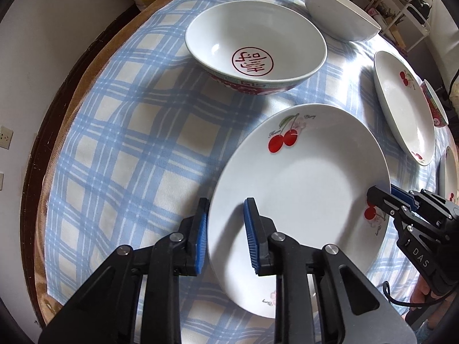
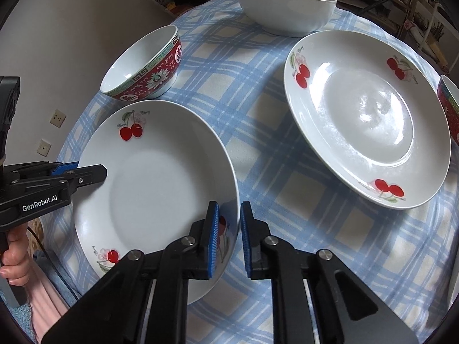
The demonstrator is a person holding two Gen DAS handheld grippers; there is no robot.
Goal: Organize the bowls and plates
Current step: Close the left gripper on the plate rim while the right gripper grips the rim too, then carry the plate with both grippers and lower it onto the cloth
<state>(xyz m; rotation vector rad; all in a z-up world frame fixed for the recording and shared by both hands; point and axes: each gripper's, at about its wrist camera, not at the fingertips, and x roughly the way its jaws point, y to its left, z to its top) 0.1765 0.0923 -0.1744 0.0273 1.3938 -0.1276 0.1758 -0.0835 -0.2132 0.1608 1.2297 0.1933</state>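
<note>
A white cherry plate (image 1: 301, 189) lies on the checked tablecloth, also in the right wrist view (image 2: 155, 183). My left gripper (image 1: 226, 229) straddles its left rim, one finger outside and one over the plate, jaws apart. My right gripper (image 2: 229, 226) straddles its right rim the same way, also seen in the left wrist view (image 1: 384, 197). A red patterned bowl (image 1: 255, 54) stands beyond the plate. A second cherry plate (image 2: 370, 117) lies to the right. A plain white bowl (image 2: 287, 8) stands at the back.
Another red patterned bowl (image 2: 449, 106) sits at the far right edge. A further plate's rim (image 1: 450, 172) shows at the right. The round table's edge (image 1: 37, 154) and a wall are at the left. Shelves stand behind the table.
</note>
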